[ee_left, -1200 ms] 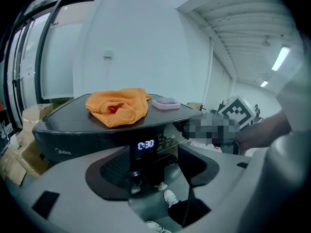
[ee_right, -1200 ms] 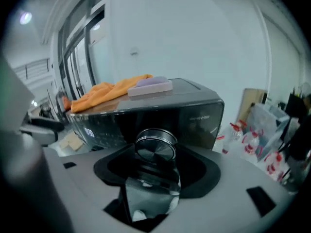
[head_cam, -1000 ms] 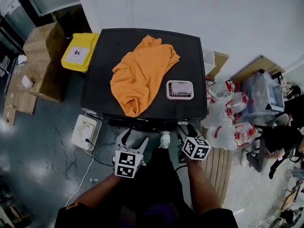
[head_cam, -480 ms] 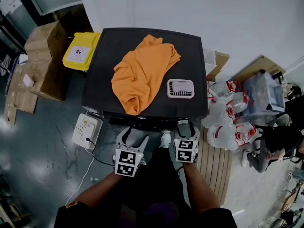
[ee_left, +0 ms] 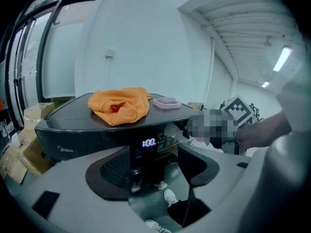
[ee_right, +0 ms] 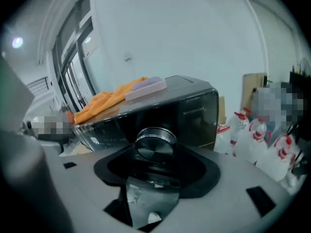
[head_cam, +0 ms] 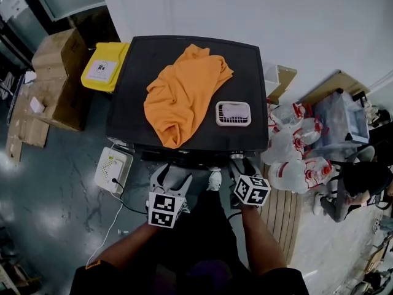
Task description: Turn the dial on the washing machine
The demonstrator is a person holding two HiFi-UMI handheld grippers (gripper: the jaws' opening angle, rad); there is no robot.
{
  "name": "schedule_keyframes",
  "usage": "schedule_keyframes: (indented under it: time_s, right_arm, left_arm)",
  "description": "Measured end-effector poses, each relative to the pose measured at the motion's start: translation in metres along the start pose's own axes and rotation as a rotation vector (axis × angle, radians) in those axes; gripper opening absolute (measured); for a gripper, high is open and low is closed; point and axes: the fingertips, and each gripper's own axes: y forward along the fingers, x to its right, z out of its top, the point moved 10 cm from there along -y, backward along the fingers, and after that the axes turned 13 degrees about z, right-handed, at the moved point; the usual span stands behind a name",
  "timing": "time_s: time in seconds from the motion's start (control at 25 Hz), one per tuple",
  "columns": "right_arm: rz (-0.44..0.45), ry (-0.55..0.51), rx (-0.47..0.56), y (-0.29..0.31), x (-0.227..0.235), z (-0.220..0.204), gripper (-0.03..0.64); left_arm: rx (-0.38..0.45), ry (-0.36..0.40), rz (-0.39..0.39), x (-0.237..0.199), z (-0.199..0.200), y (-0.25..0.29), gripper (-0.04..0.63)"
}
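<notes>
We find the dial (ee_right: 154, 144) at the right end of the washing machine's (head_cam: 129, 103) front panel, its axis pointing straight out at us along the line of the right gripper (head_cam: 242, 165). That gripper's jaws stand wide and have just been closing. The dial sits between their tips, and the pads look pressed against its rim. The left gripper (head_cam: 170, 176) hangs open and empty, facing the lit display. The turn is therefore a roll of the right wrist.
</notes>
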Motion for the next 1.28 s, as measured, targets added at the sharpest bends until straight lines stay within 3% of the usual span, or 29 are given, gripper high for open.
schedule_keyframes:
  time_s: [0.12, 0.24, 0.36, 0.52, 0.64, 0.8, 1.08, 1.16, 1.28]
  right_arm:
    - [0.050, 0.056, 0.011, -0.001, 0.005, 0.001, 0.273]
    - [0.029, 0.007, -0.008, 0.000, 0.003, 0.002, 0.276]
    - [-0.043, -0.133, -0.052, 0.002, -0.006, 0.002, 0.290]
    - [-0.191, -0.424, -0.138, 0.007, -0.029, 0.003, 0.295]
    - [-0.246, -0.500, -0.167, 0.011, -0.036, 0.005, 0.292]
    - [-0.213, -0.407, -0.131, 0.010, -0.029, 0.004, 0.275]
    - [-0.003, -0.043, 0.004, 0.001, -0.001, 0.002, 0.275]
    - [0.029, -0.020, 0.003, 0.000, 0.003, 0.003, 0.275]
    - [-0.001, -0.085, -0.041, 0.001, -0.001, 0.005, 0.276]
  left_arm:
    - [-0.003, -0.003, -0.003, 0.001, 0.001, 0.001, 0.299]
    - [-0.002, -0.002, -0.004, 0.002, 0.001, 0.003, 0.299]
    - [0.001, -0.001, 0.000, 0.002, 0.001, 0.003, 0.299]
    - [0.002, -0.004, 0.011, -0.001, 0.001, 0.003, 0.299]
    - [0.004, -0.009, 0.014, -0.002, 0.001, 0.003, 0.299]
    - [0.003, -0.013, 0.017, -0.005, 0.000, 0.002, 0.299]
    - [0.021, -0.024, 0.006, -0.005, -0.001, 0.002, 0.299]
    - [0.018, -0.024, 0.002, -0.005, -0.001, 0.002, 0.299]
    - [0.019, -0.019, 0.002, -0.004, 0.002, 0.001, 0.299]
